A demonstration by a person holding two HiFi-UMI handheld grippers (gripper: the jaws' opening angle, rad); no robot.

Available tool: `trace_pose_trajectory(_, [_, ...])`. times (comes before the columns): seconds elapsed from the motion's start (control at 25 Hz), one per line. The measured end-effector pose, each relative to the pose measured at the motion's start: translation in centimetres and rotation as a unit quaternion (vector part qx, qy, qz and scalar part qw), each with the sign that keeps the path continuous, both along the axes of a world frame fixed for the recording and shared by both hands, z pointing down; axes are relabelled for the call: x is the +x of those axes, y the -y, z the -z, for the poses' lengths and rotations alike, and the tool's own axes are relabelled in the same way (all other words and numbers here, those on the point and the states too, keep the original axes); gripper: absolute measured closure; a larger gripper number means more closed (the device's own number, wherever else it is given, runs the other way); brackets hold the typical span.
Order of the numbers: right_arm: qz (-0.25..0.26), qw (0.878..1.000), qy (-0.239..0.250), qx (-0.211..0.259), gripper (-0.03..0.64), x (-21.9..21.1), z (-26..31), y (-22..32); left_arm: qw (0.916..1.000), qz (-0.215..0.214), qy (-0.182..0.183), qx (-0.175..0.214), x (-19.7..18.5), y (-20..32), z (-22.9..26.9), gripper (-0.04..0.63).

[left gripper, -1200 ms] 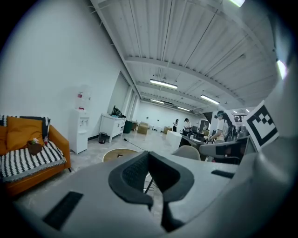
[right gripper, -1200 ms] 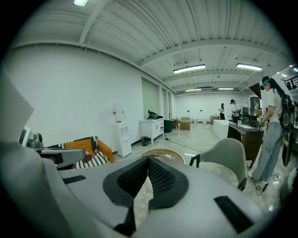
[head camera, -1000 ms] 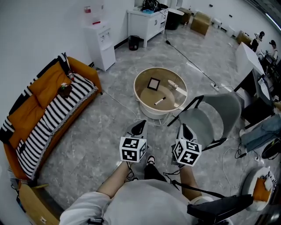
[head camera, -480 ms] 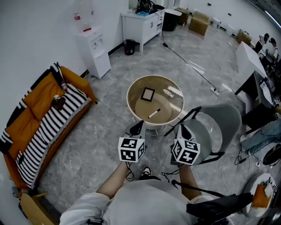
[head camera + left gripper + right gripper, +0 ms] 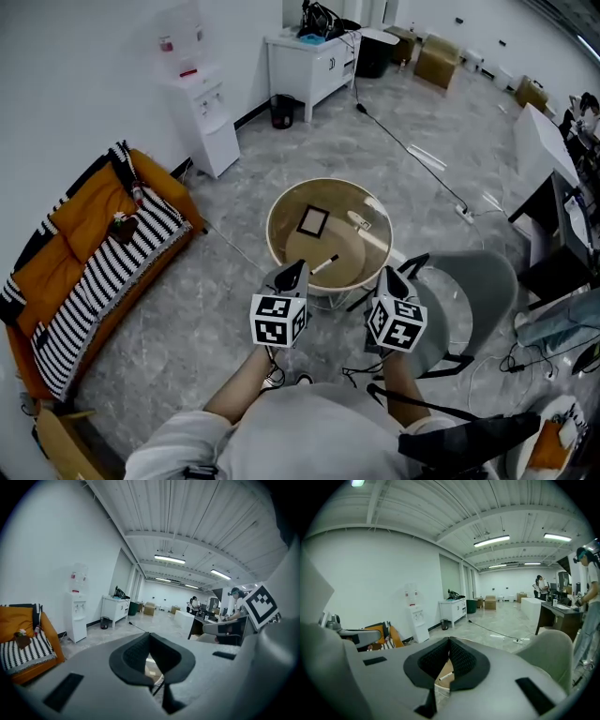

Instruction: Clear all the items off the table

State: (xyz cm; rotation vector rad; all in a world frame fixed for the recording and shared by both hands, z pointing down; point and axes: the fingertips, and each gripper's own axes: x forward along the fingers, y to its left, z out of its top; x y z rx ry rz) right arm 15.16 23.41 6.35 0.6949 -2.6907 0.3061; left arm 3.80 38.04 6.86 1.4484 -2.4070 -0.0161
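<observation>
Head view: the left gripper (image 5: 292, 270) and the right gripper (image 5: 389, 277) are held side by side in front of the person. Each gripper's own view shows its jaws clenched tip to tip with nothing between them.

Just past the grippers stands the round table (image 5: 272, 225). A second ago it lay well ahead, with bare floor between it and the grippers. Now the left gripper's tip overlaps the tabletop's near edge in this view, so the person has walked up to it with both grippers carried along. A grey chair (image 5: 469, 291) sits just beside the table's right side.

Three items lie on the tabletop. A marker (image 5: 325, 263) is close to the near edge, a black-framed square (image 5: 312, 221) sits toward the far left, and a pale elongated item (image 5: 361, 222) lies by the far right edge; I cannot tell what that last one is. None is touched yet.

Farther off, a striped sofa (image 5: 84, 253) runs along the left wall and a water dispenser (image 5: 197, 103) stands beyond it.

The approach looks nearly finished, but the clearing itself has not begun. My judgement is that a gripper must next release its jaws and reach down, and the marker is the closest candidate.
</observation>
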Motion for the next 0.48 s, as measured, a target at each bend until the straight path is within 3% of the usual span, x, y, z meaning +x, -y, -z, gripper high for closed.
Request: trace_pose_trajectory(0.48, [0.003, 0.999, -0.012, -0.039, 0.594, -1.9, -2.9, 2.6, 0.9996, 0.005, 0.002, -0.028, -2.1, 2.3, -1.2, 0.588])
